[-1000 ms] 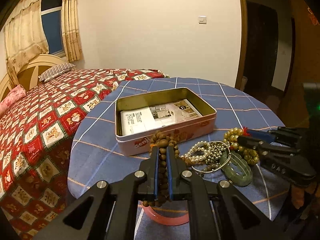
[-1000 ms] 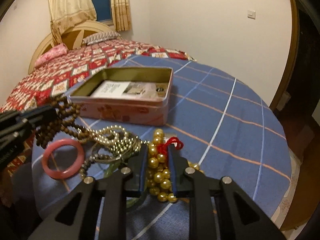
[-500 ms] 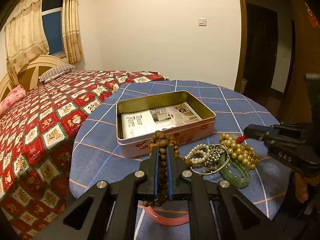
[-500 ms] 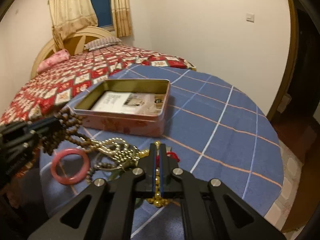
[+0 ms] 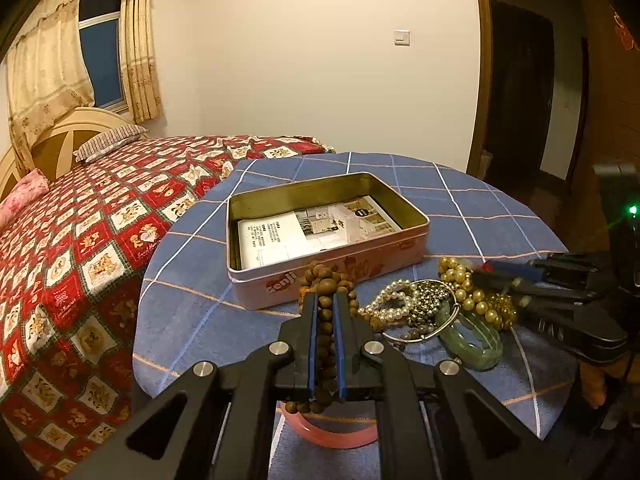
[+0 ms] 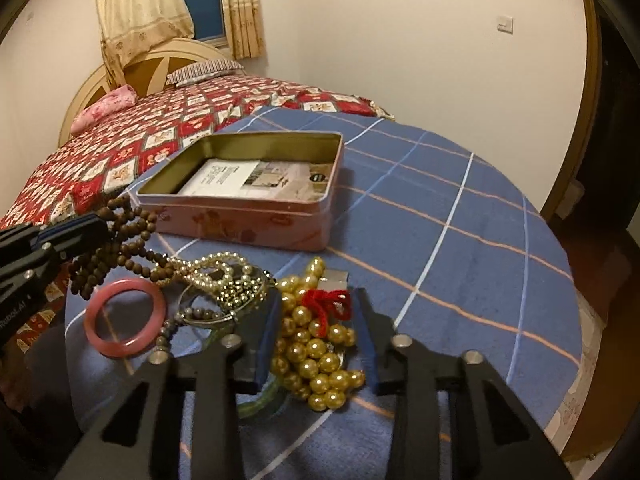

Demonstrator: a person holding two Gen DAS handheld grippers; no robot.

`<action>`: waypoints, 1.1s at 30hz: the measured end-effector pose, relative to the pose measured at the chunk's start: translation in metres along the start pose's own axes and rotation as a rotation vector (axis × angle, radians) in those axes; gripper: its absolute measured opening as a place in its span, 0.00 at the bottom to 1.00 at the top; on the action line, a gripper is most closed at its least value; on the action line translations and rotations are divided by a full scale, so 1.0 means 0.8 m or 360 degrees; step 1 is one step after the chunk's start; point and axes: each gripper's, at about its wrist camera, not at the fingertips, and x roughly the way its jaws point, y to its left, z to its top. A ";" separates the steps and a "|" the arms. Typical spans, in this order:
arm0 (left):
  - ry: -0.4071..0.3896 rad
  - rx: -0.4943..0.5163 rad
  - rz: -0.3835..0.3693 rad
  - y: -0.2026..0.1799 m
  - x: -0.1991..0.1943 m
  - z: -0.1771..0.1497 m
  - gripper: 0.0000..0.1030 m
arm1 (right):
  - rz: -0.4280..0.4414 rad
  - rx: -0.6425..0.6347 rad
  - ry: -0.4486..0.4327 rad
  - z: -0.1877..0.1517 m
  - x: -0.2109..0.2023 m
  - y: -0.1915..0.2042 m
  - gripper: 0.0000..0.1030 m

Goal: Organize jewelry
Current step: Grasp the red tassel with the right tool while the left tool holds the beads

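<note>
Right fingers, pinched together half a second ago, now stand apart astride the gold beads, not gripping. Left fingers are clamped on the brown beads, raised near the tin. The tin holds only a leaflet; nothing is sorted. The pearl strand, green bangle and pink bangle lie tangled on the worktop.

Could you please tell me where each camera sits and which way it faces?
Left wrist: on the left tool, facing across the table at the pink tin; it clamps brown wooden beads; the right tool shows at right.
Right wrist: on the right tool, facing the tin from the right; it stands open around gold beads; the left tool shows at left.
Shared: tin, pink bangle, both tools.
</note>
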 end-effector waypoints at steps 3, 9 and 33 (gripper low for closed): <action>0.0002 -0.0003 -0.0003 0.001 0.000 -0.001 0.07 | 0.0024 0.0025 -0.0056 0.003 -0.012 -0.005 0.08; -0.0027 -0.0021 0.0000 0.005 -0.006 0.003 0.06 | 0.0047 0.0028 -0.0155 0.017 -0.040 -0.007 0.07; -0.0114 -0.0069 0.0092 0.052 0.008 0.076 0.06 | 0.0039 -0.0076 -0.0261 0.090 -0.037 -0.006 0.07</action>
